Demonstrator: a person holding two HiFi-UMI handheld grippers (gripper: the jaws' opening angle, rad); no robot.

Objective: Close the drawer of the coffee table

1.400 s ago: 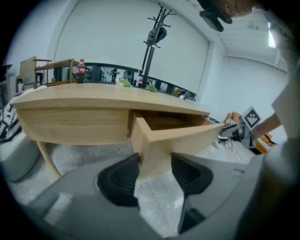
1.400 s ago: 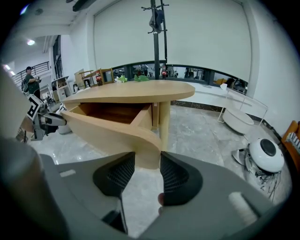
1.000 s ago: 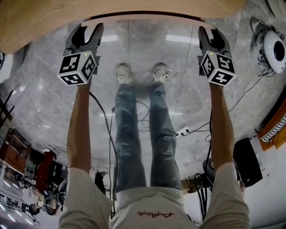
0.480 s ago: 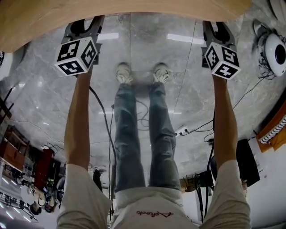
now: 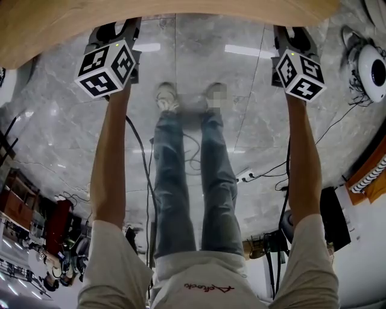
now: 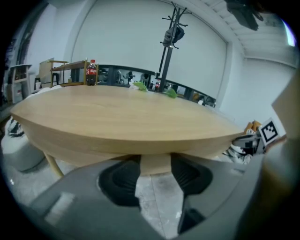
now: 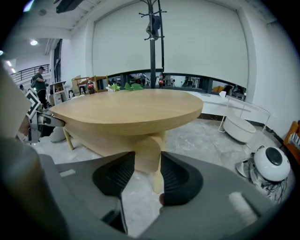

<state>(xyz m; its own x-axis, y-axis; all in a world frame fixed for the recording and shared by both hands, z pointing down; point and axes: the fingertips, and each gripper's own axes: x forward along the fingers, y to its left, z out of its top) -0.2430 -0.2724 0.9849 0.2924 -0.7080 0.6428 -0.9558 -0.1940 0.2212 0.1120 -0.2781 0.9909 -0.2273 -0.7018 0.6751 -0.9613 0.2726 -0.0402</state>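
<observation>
Now, you look to be at the tail of the closing push: both tongs sit at 12 o'clock in the head view, tips tucked under the rim of the coffee table (image 5: 151,15), the left gripper (image 5: 114,31) at about 11 and the right gripper (image 5: 292,35) at about 1. Each has its jaws standing apart and clamps nothing; the pale face of the drawer (image 6: 154,165) shows in the gap between the tips in both gripper views. The drawer lies beneath the tabletop, hidden from your head camera, and no dark gap shows there, so it seems home or very nearly. Your next move, as I judge it, is an even last nudge toward 12 with both tips, then a straight draw-back toward 6 so neither pad catches the front. The table is smooth, matte, light wood with a thick rounded edge, and the drawer face curves with it. The pads are black ribbed rubber in grey plastic. The floor (image 5: 199,60) is glossy grey stone, so the table may slide.
</observation>
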